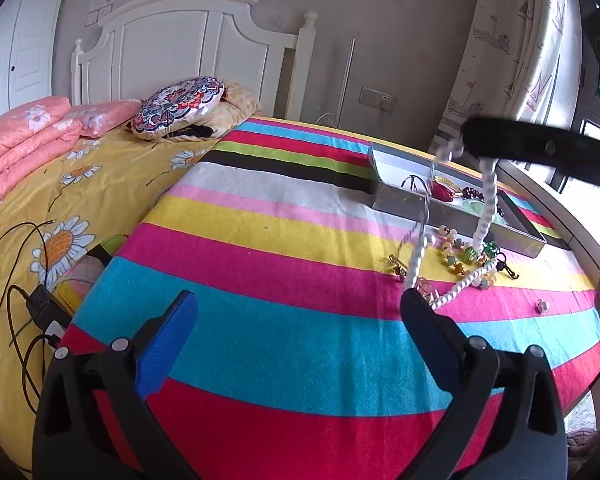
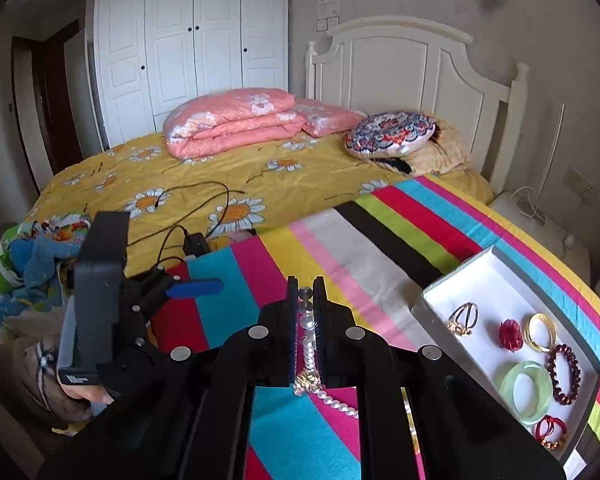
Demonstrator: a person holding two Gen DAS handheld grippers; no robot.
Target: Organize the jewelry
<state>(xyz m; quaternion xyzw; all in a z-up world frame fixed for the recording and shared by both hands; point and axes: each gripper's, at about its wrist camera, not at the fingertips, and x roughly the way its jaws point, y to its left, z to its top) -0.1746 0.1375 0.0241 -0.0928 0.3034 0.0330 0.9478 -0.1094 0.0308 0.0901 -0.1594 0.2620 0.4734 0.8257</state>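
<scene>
Striped cloth (image 2: 340, 240): tray (image 2: 452, 280) holds bangles; right claw (image 2: 304, 300) pinching pearl necklace (image 2: 309, 340); left claw (image 1: 296, 312) spread

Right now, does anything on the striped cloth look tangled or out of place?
Yes. The pearl necklace, pinched in the right gripper, hangs into a heap of loose beaded jewelry beside the tray, possibly snagged. One small piece lies apart. The left gripper is open, empty.

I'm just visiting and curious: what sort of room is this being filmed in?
A bedroom in a home, most likely: there's a bed with a white headboard, a folded pink quilt, and a white wardrobe behind.
</scene>
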